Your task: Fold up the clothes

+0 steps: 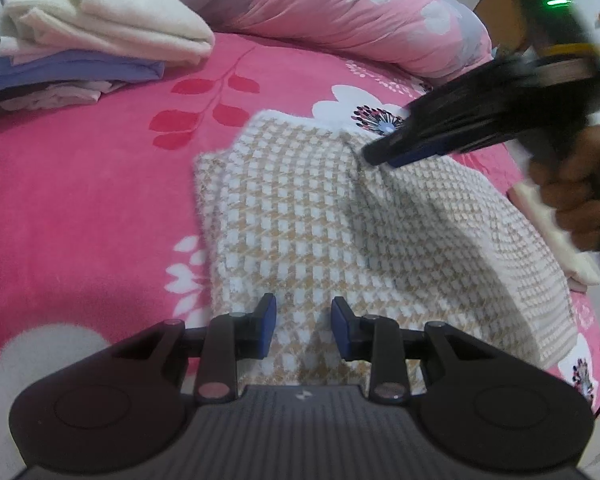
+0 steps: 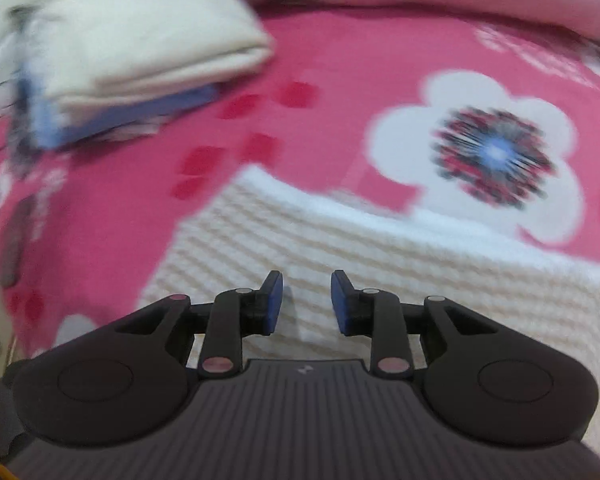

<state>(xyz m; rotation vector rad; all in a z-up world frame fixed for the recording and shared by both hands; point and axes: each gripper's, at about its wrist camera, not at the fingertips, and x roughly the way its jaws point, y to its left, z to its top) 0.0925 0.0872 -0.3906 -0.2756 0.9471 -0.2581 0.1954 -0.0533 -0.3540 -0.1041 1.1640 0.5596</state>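
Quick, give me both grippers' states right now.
Left gripper: open, empty, over the checked garment.
Right gripper: open, holding nothing, over the same garment.

Garment (image 1: 320, 220) on bed (image 1: 80, 200); folded stack (image 1: 92, 32) prob. behind-left.

Right-view motion blur smears folded stack (image 2: 140, 60); checked garment (image 1: 340, 232) near edge hidden behind left hand-held gripper (image 1: 304, 320).
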